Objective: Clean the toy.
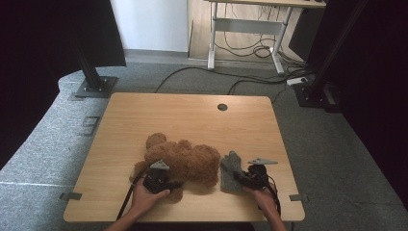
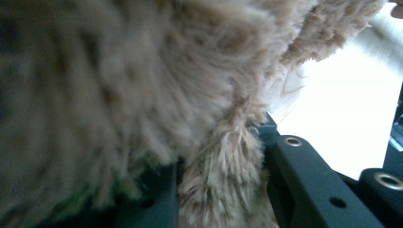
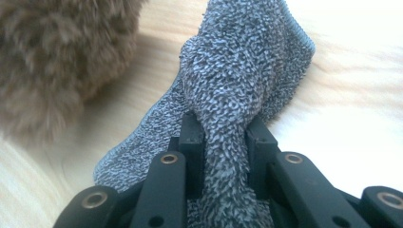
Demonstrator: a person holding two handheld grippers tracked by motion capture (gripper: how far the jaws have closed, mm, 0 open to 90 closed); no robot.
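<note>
A brown plush teddy bear lies on the wooden table near its front edge. My left gripper is at the bear's near side, its jaws shut on a tuft of brown fur. A grey knitted sock lies just right of the bear. My right gripper has pinched a fold of the sock between its jaws, and the cloth bunches up from them. The bear sits to the upper left in the right gripper view.
A round cable hole is near the table's far edge. Black stand feet rest on the grey carpet at the far left and far right. A desk frame with loose cables stands behind.
</note>
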